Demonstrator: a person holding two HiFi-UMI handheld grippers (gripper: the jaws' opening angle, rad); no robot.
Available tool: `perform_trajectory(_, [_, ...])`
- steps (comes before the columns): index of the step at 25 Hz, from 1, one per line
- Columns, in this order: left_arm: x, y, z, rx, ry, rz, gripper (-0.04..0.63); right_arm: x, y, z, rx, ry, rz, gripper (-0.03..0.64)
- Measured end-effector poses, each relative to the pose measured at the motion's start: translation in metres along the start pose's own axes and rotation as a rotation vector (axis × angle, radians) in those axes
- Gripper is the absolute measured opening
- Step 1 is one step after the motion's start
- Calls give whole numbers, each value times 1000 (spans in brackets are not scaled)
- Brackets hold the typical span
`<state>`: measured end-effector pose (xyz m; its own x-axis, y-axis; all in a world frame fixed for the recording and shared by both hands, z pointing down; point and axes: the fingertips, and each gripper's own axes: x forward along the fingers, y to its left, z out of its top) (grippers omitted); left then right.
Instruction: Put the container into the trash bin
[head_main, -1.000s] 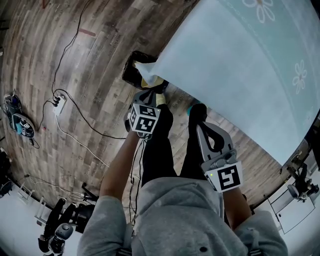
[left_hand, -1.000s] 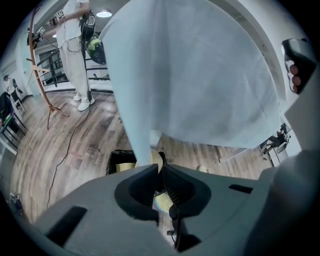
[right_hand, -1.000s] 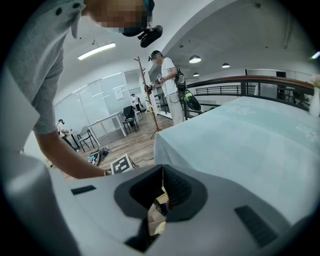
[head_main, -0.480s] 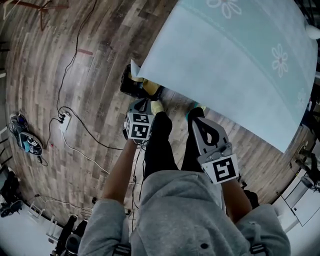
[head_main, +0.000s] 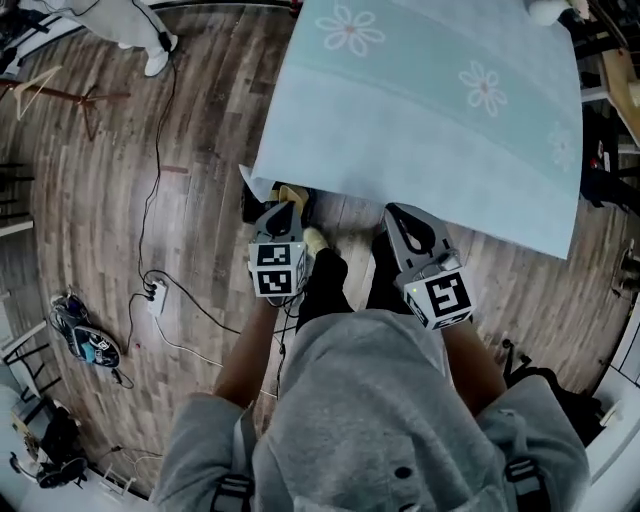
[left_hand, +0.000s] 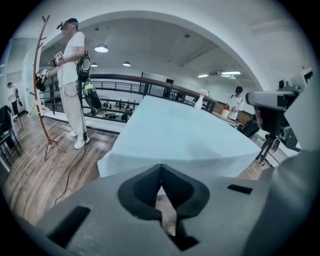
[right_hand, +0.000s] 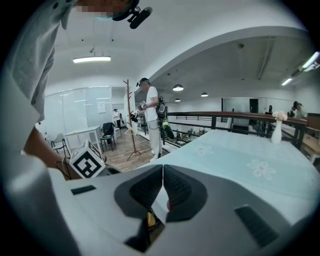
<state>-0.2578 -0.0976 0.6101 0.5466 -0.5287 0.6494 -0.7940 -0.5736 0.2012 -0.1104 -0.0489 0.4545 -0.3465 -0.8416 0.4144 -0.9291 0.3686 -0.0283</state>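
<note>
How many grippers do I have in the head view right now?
2. The left gripper is at centre left, beside the tablecloth's corner. The right gripper is at centre right, by the cloth's near edge. Neither is hidden.

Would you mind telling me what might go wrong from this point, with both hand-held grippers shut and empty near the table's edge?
A corner of the tablecloth hangs over the dark trash bin, close to the left hand-held gripper in the head view; a careless move might snag it. A cabled power strip lies on the floor to the person's left, a likely trip hazard when stepping away.
</note>
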Motion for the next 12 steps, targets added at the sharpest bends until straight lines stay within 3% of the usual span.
perform_trajectory(8, [-33,-60,103,104,-186,-57,20,-52,-48,33,61,-124,-121,26])
perform_trajectory(12, [-43,-101,130,166,-252,-85,20,-93,-80,35,92,-175,-183,26])
